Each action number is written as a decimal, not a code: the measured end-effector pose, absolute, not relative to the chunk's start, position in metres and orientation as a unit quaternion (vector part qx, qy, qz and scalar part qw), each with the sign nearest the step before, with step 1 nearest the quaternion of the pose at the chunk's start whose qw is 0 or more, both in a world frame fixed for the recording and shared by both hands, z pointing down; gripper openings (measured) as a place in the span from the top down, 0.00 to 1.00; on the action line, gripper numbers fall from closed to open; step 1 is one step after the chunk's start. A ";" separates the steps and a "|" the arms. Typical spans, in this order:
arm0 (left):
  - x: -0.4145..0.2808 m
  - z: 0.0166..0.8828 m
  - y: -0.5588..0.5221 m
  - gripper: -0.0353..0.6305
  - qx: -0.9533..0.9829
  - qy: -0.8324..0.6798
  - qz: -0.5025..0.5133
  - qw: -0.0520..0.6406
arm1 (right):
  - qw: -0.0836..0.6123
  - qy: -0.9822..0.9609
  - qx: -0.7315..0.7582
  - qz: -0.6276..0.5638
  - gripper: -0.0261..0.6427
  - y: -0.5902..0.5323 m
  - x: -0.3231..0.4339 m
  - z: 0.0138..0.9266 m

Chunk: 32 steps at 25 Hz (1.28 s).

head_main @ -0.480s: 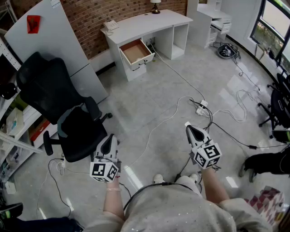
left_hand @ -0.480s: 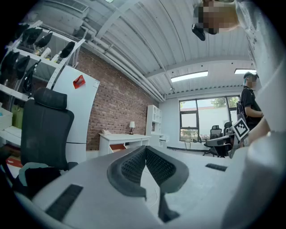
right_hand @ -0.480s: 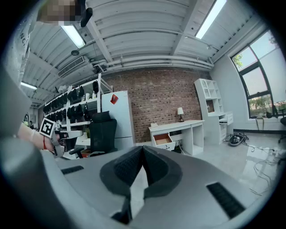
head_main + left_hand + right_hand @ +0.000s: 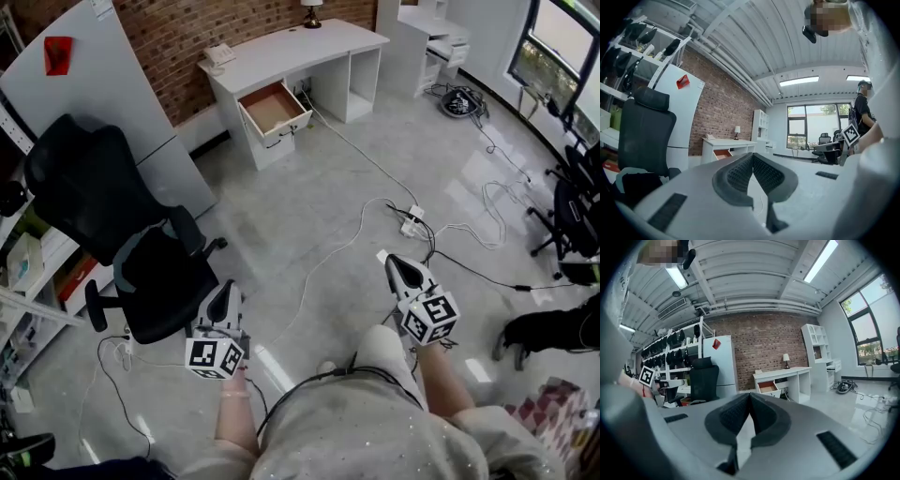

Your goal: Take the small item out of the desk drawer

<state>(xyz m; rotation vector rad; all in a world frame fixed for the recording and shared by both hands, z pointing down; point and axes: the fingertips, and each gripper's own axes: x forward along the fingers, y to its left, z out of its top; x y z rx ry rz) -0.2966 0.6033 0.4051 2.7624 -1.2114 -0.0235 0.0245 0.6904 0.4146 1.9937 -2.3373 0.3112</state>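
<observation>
A white desk (image 4: 281, 52) stands far off against the brick wall, with its top drawer (image 4: 273, 109) pulled open. The drawer's brown inside shows, but no small item can be made out from here. My left gripper (image 4: 225, 293) is held low at the left, beside the black office chair, its jaws shut and empty. At the right, my right gripper (image 4: 393, 262) is also shut with nothing in it. In the left gripper view the desk (image 4: 726, 145) is small and distant beyond the left gripper (image 4: 752, 154). The right gripper view shows the open drawer (image 4: 767, 387) past the right gripper (image 4: 750, 394).
A black office chair (image 4: 131, 234) stands close on the left, in front of shelving. White cables and a power strip (image 4: 411, 225) trail across the grey floor between me and the desk. A white cabinet (image 4: 103, 103) stands beside the desk, and more chairs (image 4: 572, 216) at the right.
The whole scene has slid slightly in the head view as I step forward; the desk sits a little higher and further left. Both grippers stay shut in the same spots.
</observation>
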 end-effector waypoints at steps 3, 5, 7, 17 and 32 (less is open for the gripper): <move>-0.301 0.404 0.599 0.94 0.910 -0.408 -0.011 0.067 | 0.015 -0.753 0.649 0.106 0.95 0.686 0.031 0.409; -0.306 0.403 0.595 0.94 0.908 -0.414 -0.013 0.071 | 0.008 -0.748 0.654 0.111 0.95 0.683 0.035 0.408; -0.310 0.407 0.590 0.94 0.904 -0.420 -0.017 0.078 | 0.008 -0.747 0.655 0.114 0.95 0.677 0.038 0.408; -0.320 0.415 0.520 0.94 0.889 -0.449 -0.026 0.089 | 0.031 -0.758 0.642 0.111 0.95 0.590 0.043 0.418; -0.257 0.405 0.355 0.94 0.890 -0.446 -0.003 0.090 | 0.017 -0.759 0.634 0.148 0.95 0.415 0.096 0.437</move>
